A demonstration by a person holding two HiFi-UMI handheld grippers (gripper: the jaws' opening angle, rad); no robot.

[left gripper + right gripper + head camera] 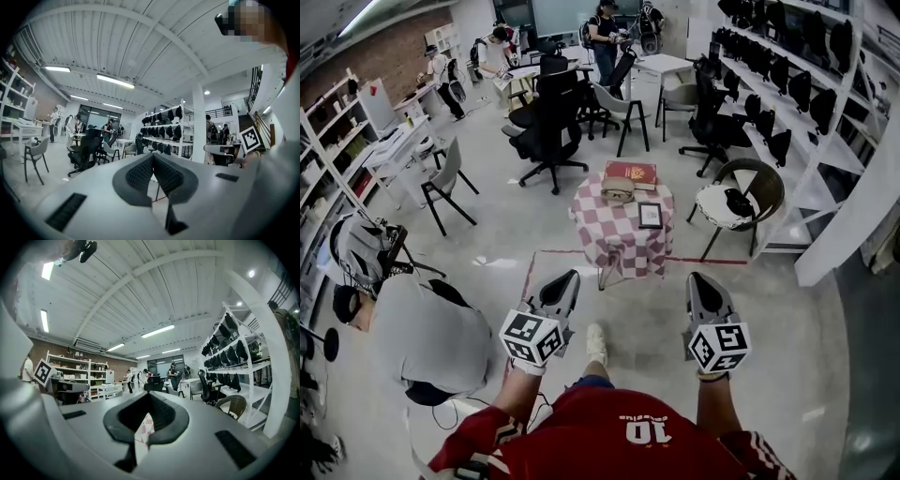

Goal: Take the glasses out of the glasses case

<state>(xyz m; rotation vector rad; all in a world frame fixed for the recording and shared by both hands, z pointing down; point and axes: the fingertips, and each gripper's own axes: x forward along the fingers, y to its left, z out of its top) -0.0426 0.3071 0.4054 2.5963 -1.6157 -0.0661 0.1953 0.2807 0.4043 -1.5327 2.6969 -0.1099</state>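
A small table with a red-and-white checked cloth [614, 242] stands some way ahead of me on the floor. On it lies a tan glasses case [619, 191], closed as far as I can tell, resting against a red box [631, 172]. Both grippers hang level, well short of the table. My left gripper [570, 278] is shut and empty, its pads meeting in the left gripper view [153, 155]. The right gripper [701, 279] also has its tips together with nothing held [149, 394]; a strip of the checked cloth [144, 428] shows through the gap lower down.
A black-framed flat object [650, 215] lies on the table's right side. A person in grey [417, 330] crouches at my left. A wicker chair [748, 192] stands right of the table, white shelving [806, 112] beyond it, black office chairs [546, 131] behind.
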